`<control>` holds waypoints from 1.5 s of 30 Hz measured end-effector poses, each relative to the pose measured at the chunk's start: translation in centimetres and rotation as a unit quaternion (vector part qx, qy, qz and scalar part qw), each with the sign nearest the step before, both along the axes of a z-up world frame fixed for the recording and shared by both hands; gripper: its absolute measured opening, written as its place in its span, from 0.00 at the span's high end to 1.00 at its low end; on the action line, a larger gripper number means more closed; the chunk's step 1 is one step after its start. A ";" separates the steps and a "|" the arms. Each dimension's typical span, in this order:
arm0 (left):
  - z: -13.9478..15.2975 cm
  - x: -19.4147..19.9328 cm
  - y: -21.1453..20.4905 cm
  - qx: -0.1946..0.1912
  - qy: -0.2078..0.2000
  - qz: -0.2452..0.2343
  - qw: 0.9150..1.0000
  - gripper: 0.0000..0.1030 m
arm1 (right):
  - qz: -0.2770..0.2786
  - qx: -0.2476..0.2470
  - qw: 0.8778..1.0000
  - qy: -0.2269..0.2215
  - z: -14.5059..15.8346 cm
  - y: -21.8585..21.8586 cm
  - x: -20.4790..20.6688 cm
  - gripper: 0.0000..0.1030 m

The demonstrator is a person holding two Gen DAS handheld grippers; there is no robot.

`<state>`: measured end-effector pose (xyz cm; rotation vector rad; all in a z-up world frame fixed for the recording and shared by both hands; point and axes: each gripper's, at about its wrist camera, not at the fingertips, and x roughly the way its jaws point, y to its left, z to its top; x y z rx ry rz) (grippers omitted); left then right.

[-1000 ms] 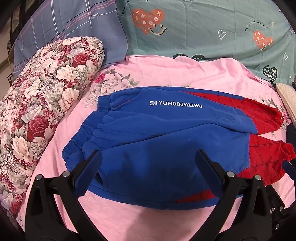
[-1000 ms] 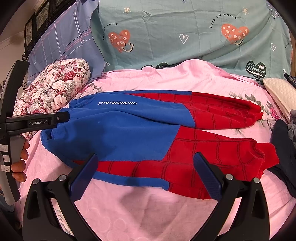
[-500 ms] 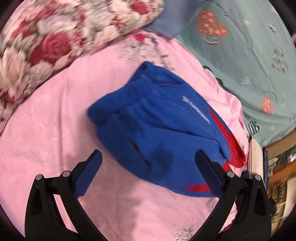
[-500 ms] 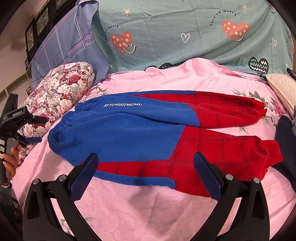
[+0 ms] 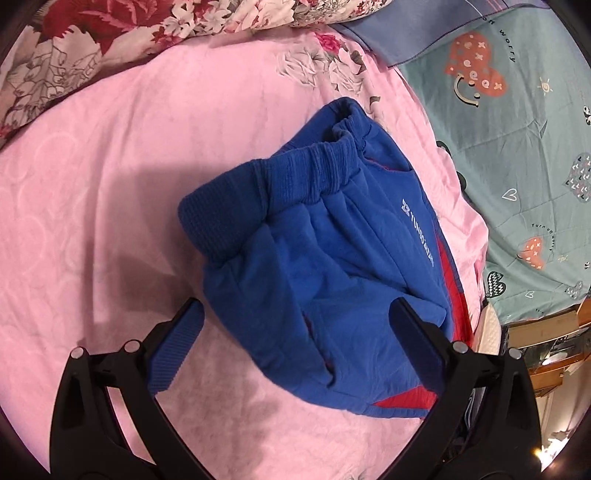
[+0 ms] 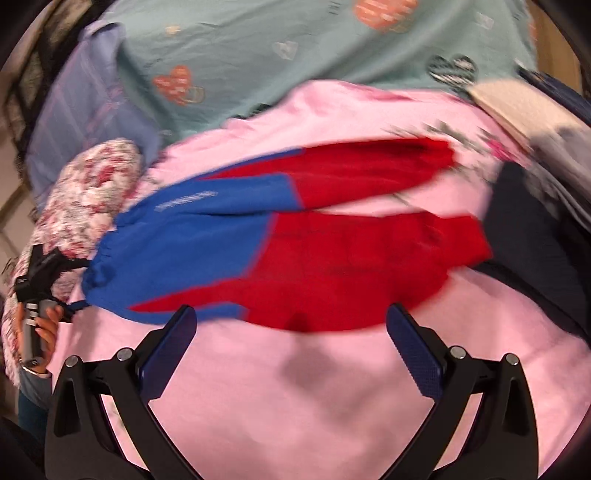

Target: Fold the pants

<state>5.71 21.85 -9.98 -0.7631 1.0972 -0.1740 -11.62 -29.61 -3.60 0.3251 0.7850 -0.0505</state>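
Blue and red pants (image 5: pixel 332 266) lie flat on a pink bed sheet (image 5: pixel 110 184). In the left wrist view the blue elastic waistband (image 5: pixel 295 181) is near the middle. My left gripper (image 5: pixel 295 347) is open and empty, just above the near hip edge. In the blurred right wrist view the pants (image 6: pixel 280 240) stretch across, with the blue top at left and two red legs (image 6: pixel 369 258) at right. My right gripper (image 6: pixel 291 347) is open and empty, above the sheet in front of the near leg. The left gripper (image 6: pixel 55 280) shows at the waistband end.
A floral pillow (image 5: pixel 129 33) lies beyond the waistband. A teal heart-print cover (image 5: pixel 517 147) and a purple plaid one (image 6: pixel 74 118) lie at the back. Dark clothing (image 6: pixel 535 240) and a cream cushion (image 6: pixel 517 103) lie beyond the leg cuffs.
My left gripper has swung around to the waistband end and come closer to it. My right gripper has moved quickly, its view blurred, drawing nearer the red legs.
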 end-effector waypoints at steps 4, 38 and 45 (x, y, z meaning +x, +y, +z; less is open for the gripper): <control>0.2 0.4 -0.8 0.007 -0.012 -0.007 1.000 0.03 | -0.078 0.009 0.996 0.030 -1.3 -5.7 -3.5 0.01; 6.9 -2.4 0.8 0.028 -0.088 -0.017 0.996 0.93 | -0.018 0.223 0.974 -0.019 0.0 -9.2 -1.0 0.93; 7.2 -7.4 0.2 0.101 -0.099 -0.049 0.989 0.92 | 0.000 0.187 0.982 -0.004 0.9 -8.0 -7.4 0.93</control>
